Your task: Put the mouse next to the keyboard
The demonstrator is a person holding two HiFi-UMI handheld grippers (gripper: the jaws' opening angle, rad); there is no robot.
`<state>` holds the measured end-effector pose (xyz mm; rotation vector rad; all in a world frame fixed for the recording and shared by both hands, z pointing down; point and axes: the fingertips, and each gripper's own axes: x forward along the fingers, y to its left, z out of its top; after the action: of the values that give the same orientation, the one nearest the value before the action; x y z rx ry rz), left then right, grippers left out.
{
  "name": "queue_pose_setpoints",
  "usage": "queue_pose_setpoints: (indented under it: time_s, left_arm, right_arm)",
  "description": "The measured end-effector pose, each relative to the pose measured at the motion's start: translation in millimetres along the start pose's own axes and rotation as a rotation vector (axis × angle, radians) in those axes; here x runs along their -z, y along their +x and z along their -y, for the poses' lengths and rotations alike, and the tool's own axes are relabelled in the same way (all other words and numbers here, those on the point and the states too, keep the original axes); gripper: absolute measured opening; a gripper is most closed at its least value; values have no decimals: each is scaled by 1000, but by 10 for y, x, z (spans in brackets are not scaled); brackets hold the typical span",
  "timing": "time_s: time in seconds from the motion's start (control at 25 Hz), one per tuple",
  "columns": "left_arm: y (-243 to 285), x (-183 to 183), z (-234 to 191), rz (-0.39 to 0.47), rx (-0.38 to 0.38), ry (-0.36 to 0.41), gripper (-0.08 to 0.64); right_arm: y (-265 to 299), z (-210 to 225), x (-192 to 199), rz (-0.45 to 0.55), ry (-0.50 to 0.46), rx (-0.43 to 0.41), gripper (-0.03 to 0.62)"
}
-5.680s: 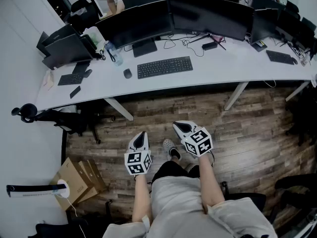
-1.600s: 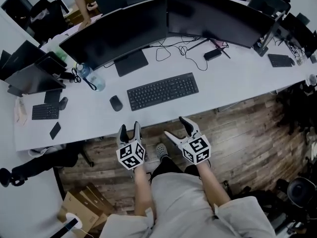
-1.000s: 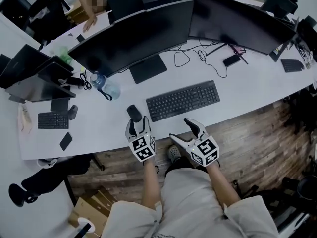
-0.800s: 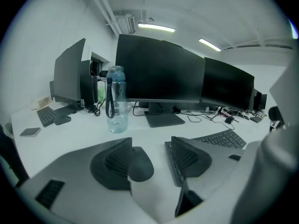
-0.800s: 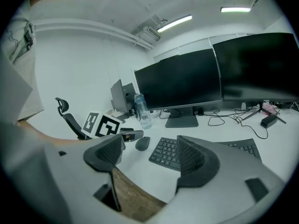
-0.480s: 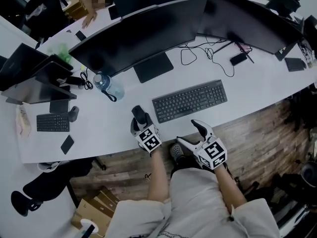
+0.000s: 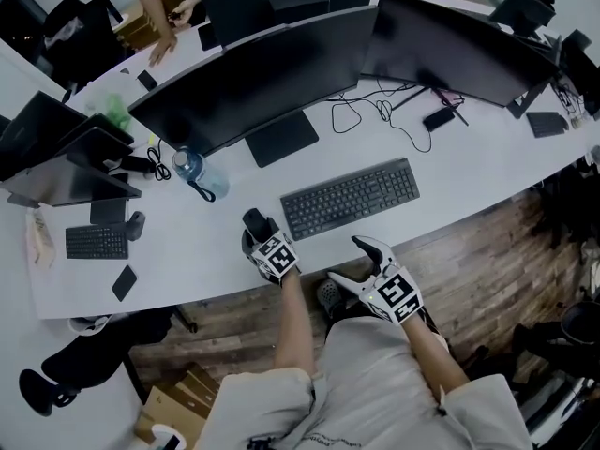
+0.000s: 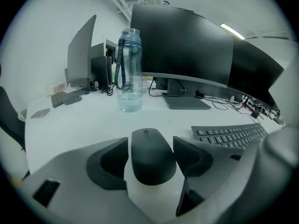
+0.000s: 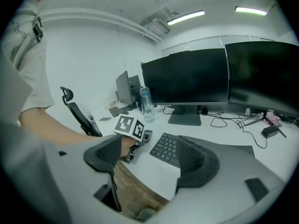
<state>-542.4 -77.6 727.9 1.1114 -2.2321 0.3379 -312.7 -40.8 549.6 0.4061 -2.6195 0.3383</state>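
Note:
A black mouse (image 7: 254, 219) lies on the white desk (image 7: 187, 237), a short way left of the black keyboard (image 7: 350, 198). My left gripper (image 7: 259, 234) straddles the mouse (image 8: 149, 146): its jaws are opening, a dark pad stands on each side, and narrow gaps show between pads and mouse. The keyboard (image 8: 231, 135) lies to the right of it. My right gripper (image 7: 352, 262) hangs open off the desk's front edge, over the floor, with nothing between its fingers. From the right gripper (image 9: 149, 155) I see the left gripper's marker cube (image 9: 129, 127) beside the keyboard (image 9: 168, 146).
A clear water bottle (image 7: 192, 170) stands behind the mouse, close in the left gripper view (image 8: 129, 71). Two large monitors (image 7: 253, 78) (image 7: 459, 45) line the back, with cables (image 7: 361, 111) between. A small keyboard (image 7: 97, 242) and a phone (image 7: 124, 282) lie far left.
My left gripper has moved forward over the desk edge until its jaws stand around the mouse. The right gripper has stayed at the desk's front edge.

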Motion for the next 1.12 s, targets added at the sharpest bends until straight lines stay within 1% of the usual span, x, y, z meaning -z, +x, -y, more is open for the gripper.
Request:
queue_pose_setpoints:
  time_s: [0.16, 0.36, 0.64, 0.84, 1.0, 1.08, 1.12]
  left_arm:
    - [20, 12, -26, -11, -13, 8, 285]
    - [105, 55, 0, -41, -52, -32, 291]
    - [174, 66, -80, -70, -95, -77, 291]
    - [156, 42, -90, -82, -88, -100, 291]
    - [167, 1, -115, -70, -72, -123, 291]
    - [158, -5, -97, -60, -55, -120, 291]
    - [153, -14, -78, -53, -45, -115, 291]
  right_arm:
    - [-38, 56, 71, -7, 20, 15, 376]
    - [-101, 201, 94, -7, 34, 49, 376]
    - [-155, 289, 102, -7, 30, 67, 373]
    - [-220, 378, 82, -2, 33, 80, 364]
    - [-251, 434, 95, -3, 27, 81, 353]
    - [-275, 450, 108, 0, 34, 76, 333]
    - [-289, 462, 107, 5, 43, 73, 310]
